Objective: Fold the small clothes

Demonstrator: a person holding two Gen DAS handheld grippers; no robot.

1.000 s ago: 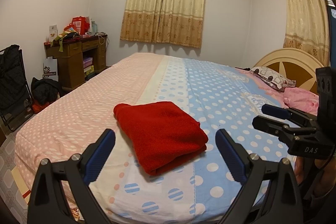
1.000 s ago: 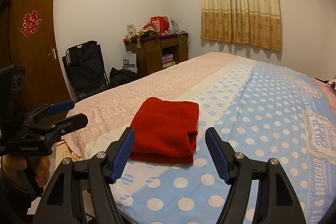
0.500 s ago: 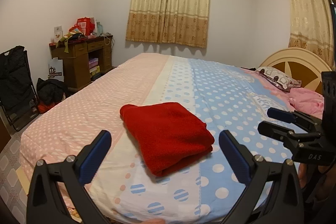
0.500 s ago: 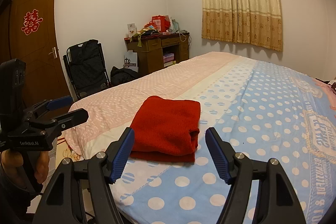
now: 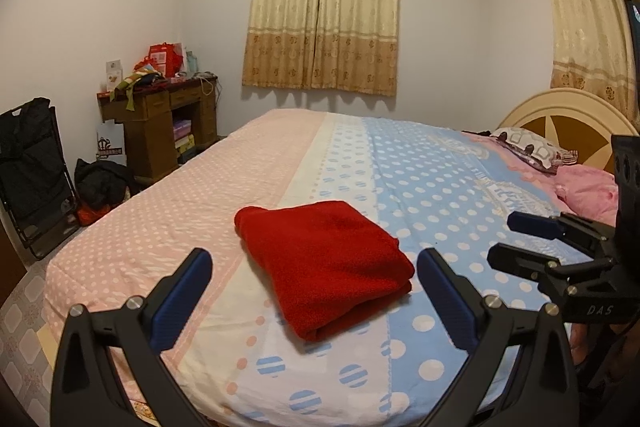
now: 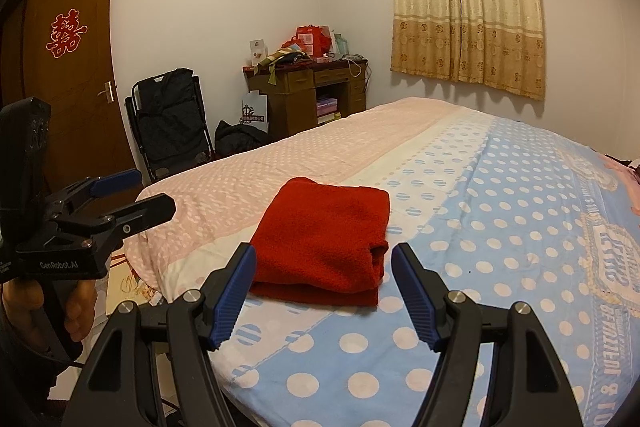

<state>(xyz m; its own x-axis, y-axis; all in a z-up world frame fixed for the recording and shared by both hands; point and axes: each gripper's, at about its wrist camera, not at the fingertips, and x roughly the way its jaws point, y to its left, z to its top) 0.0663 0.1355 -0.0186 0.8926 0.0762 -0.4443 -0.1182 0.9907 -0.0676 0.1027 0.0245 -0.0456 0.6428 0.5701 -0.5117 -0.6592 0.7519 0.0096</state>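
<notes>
We hold both claws — left gripper (image 5: 316,291), right gripper (image 6: 324,287) — spread wide, empty; brushing the folded red garment (image 5: 324,263) at frame centre could undo its layers.

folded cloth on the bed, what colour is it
Plain red cloth, clearest in the right wrist view.

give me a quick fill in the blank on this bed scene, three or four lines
1. The folded garment on the bed is ____ in colour.
2. Both the left tool and the right tool have their jaws ____.
3. Neither tool is ____ the garment.
4. On the dark wooden door hangs a ____ paper emblem.

Missing words: red; open; touching; red
</notes>
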